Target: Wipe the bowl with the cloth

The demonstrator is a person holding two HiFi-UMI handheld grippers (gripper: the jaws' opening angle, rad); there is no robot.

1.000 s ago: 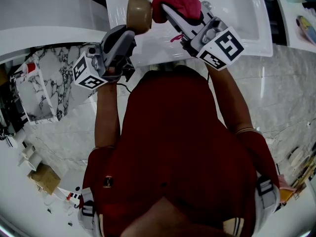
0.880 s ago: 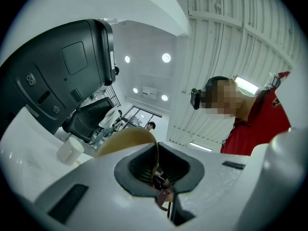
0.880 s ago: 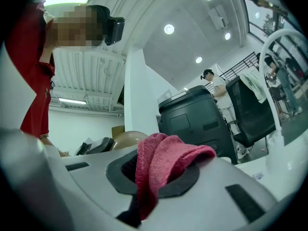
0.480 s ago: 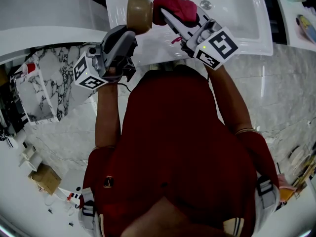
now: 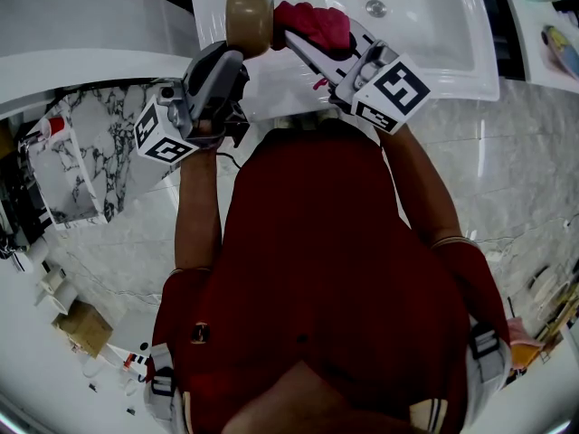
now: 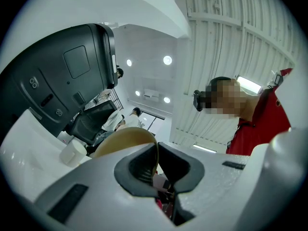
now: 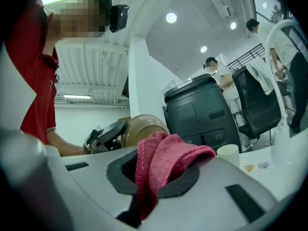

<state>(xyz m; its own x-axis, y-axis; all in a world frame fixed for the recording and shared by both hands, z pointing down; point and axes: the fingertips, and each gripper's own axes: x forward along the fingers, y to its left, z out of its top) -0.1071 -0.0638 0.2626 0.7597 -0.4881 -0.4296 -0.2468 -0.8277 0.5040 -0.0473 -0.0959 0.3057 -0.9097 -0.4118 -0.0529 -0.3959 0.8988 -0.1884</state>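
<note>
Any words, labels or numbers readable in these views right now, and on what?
No readable text anywhere.
Cubes on left gripper and right gripper: black-and-white square marker patterns, not words.
Black boxy appliance: small button marks, too blurred to read.
Tan bowl, red cloth: no print visible.

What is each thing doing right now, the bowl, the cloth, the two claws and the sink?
Tan round bowl: tipped on its side, held up by its rim.
Red knitted cloth: bunched up, against the bowl.
Left claw: shut on the bowl's rim.
Right claw: shut on the cloth.
White sink: below the bowl and cloth.
</note>
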